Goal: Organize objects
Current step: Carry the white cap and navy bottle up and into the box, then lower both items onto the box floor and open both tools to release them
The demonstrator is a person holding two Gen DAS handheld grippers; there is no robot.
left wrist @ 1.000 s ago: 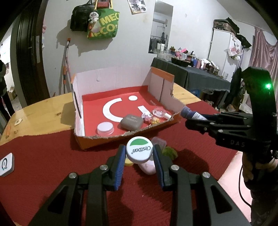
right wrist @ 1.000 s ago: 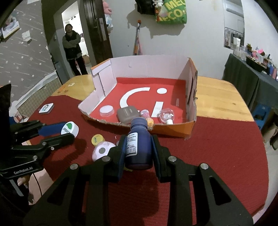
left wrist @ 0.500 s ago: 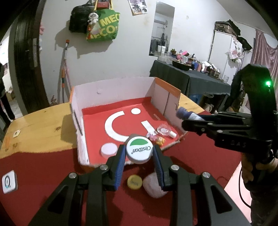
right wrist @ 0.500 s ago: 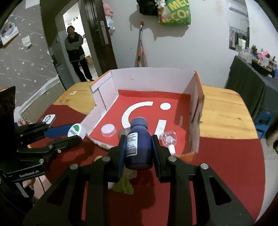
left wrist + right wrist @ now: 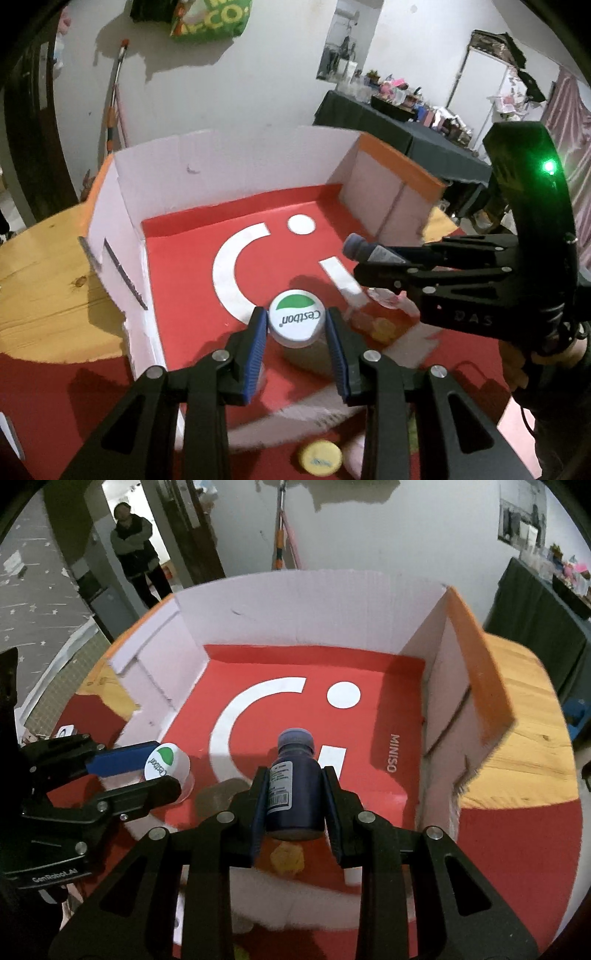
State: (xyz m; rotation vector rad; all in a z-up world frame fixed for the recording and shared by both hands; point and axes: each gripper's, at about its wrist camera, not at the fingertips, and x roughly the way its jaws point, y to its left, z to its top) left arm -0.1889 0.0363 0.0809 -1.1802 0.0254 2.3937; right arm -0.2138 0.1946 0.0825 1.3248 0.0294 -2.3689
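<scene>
Left wrist view: your left gripper (image 5: pixel 295 325) has its blue pads clamped on the white-capped Cestbon jar (image 5: pixel 295 320), held over the near left part of the red-floored cardboard box (image 5: pixel 236 173). Further right, your right gripper (image 5: pixel 294 801) pinches the dark blue bottle (image 5: pixel 294 786) upright, above the box's white logo. A yellow cap (image 5: pixel 320 459) lies on the red cloth (image 5: pixel 92 384) outside the front wall.

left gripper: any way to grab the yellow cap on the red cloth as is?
Probably not. The left gripper is shut on the Cestbon jar, held over the Miniso box. The yellow cap lies outside the box, below the fingers, so the jar must be released first.
</scene>
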